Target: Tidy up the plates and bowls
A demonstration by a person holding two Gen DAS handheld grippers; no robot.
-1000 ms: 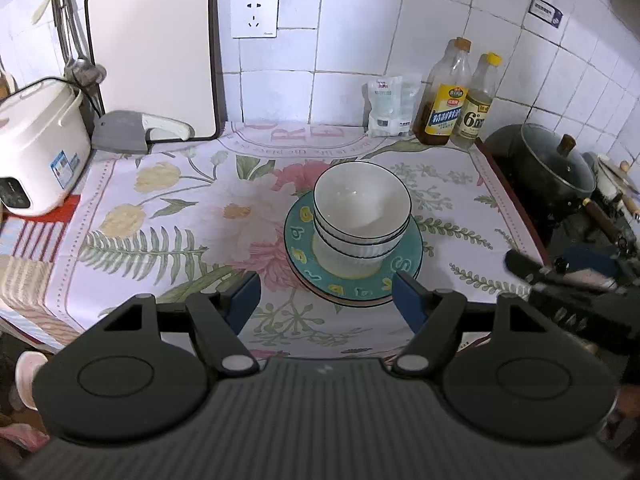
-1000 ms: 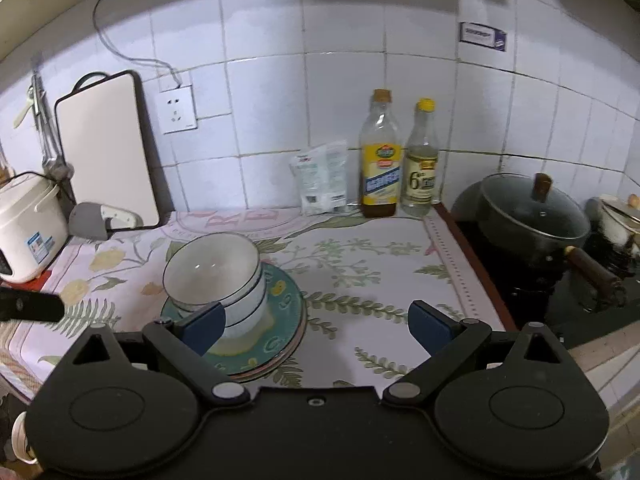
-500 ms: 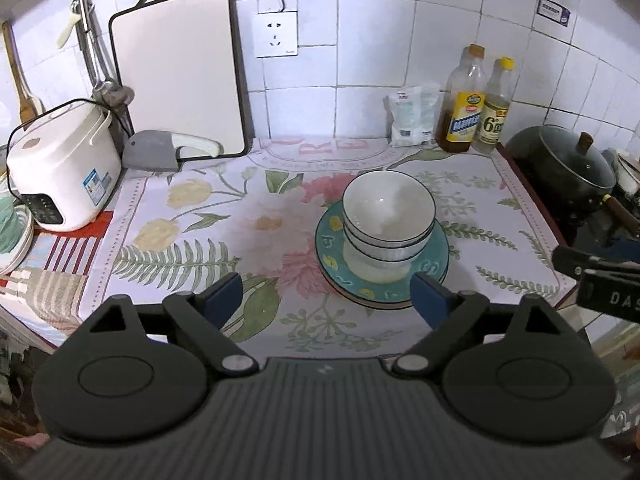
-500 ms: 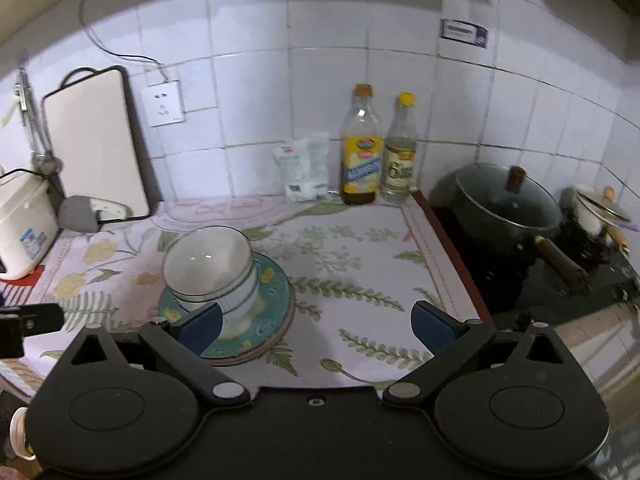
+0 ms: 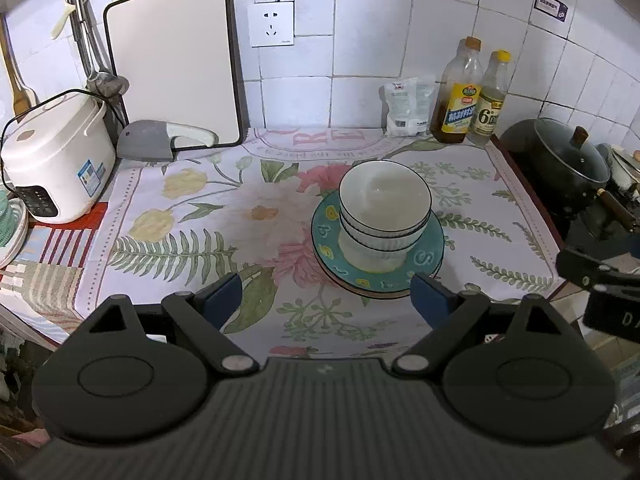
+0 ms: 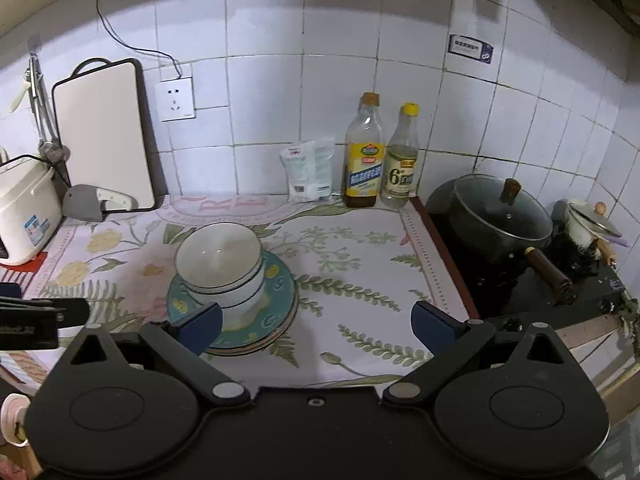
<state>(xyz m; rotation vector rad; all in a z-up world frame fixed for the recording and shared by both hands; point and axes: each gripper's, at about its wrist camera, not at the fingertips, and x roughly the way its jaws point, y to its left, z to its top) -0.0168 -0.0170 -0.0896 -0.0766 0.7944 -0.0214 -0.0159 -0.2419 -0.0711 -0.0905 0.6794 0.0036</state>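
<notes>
A stack of white bowls with dark rims [image 5: 384, 208] sits on a stack of teal plates [image 5: 428, 248] on the floral cloth; the bowls [image 6: 219, 264] and plates [image 6: 280, 292] also show in the right wrist view. My left gripper [image 5: 328, 300] is open and empty, held back above the counter's front edge, short of the plates. My right gripper [image 6: 316, 326] is open and empty, to the right of the stack. Each gripper shows at the edge of the other's view.
A rice cooker [image 5: 52, 160], a cleaver [image 5: 160, 146] and a cutting board [image 5: 172, 60] stand at the back left. A bag [image 5: 408, 110] and two bottles [image 5: 474, 96] are at the back right. A lidded black pot [image 6: 500, 216] sits on the stove. More dishes [image 5: 10, 224] lie at the far left.
Both grippers have pulled back and up from the stack, which now looks smaller and farther. Both stay open. The bowls and plates have not moved.
</notes>
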